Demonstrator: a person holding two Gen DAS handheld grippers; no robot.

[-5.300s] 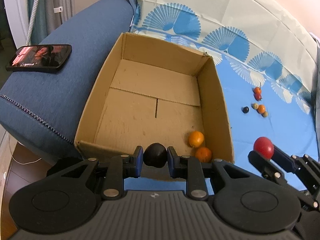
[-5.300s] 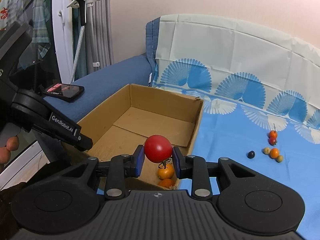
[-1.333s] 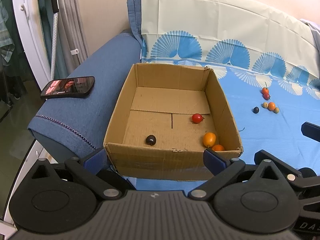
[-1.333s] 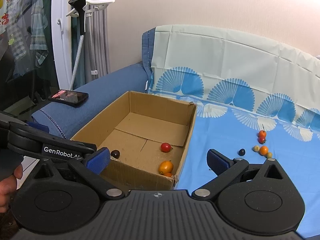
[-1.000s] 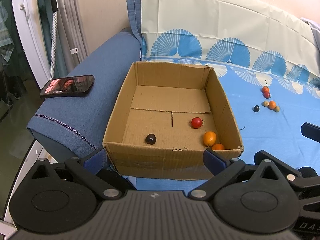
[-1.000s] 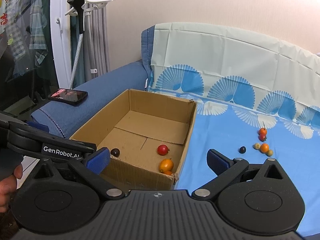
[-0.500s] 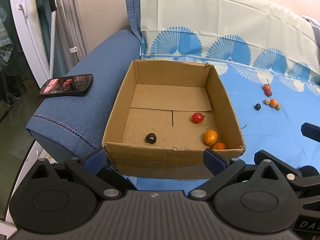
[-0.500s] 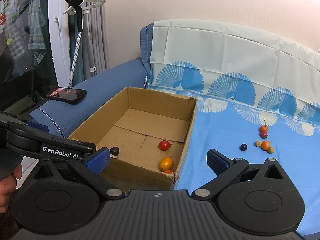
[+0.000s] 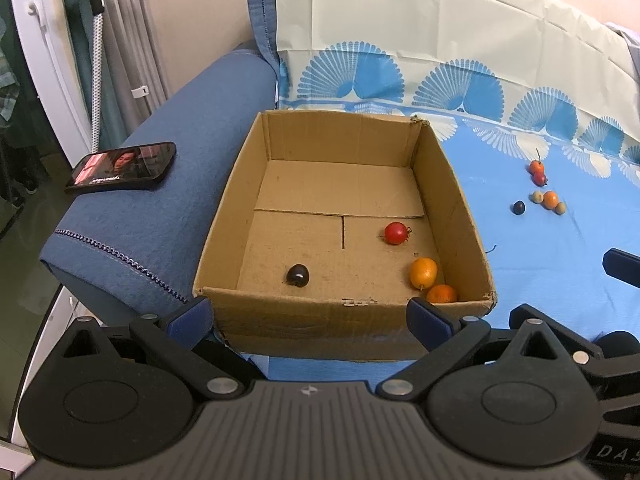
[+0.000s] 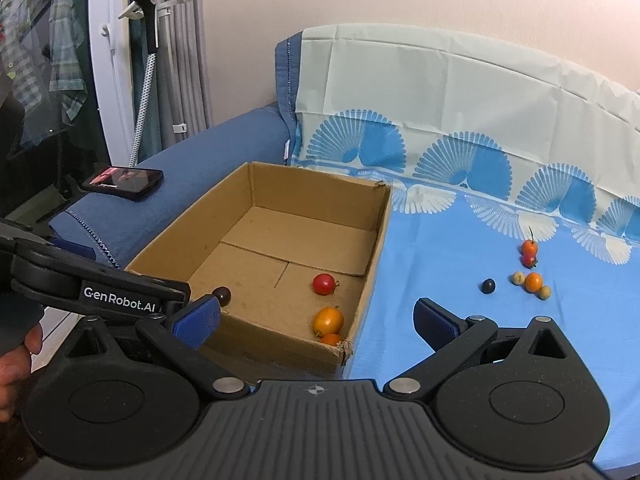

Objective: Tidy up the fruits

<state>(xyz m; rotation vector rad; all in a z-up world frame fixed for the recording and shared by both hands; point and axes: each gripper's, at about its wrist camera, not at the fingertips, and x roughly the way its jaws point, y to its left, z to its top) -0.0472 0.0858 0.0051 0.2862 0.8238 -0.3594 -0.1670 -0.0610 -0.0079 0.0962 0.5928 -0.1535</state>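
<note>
An open cardboard box (image 9: pixel 436 168) (image 10: pixel 376 236) sits on the blue sofa cloth. Inside lie a red tomato (image 9: pixel 396 233) (image 10: pixel 323 283), a dark plum (image 9: pixel 297 275) (image 10: pixel 222 295) and two orange fruits (image 9: pixel 423 272) (image 10: pixel 328 320). Several small fruits (image 9: pixel 540 196) (image 10: pixel 524 272) lie loose on the cloth to the right of the box. My left gripper (image 9: pixel 310 316) is open and empty before the box's near wall. My right gripper (image 10: pixel 316 320) is open and empty near the box's front right corner.
A phone (image 9: pixel 122 167) (image 10: pixel 122 181) with a lit screen lies on the blue sofa armrest, left of the box. The patterned cloth (image 9: pixel 540 264) covers the seat and backrest. A white stand and curtains (image 10: pixel 144 40) are at the far left.
Both grippers held fruit earlier, the left a dark plum and the right a red tomato; both fruits now lie in the box and both grippers are open, drawn back.
</note>
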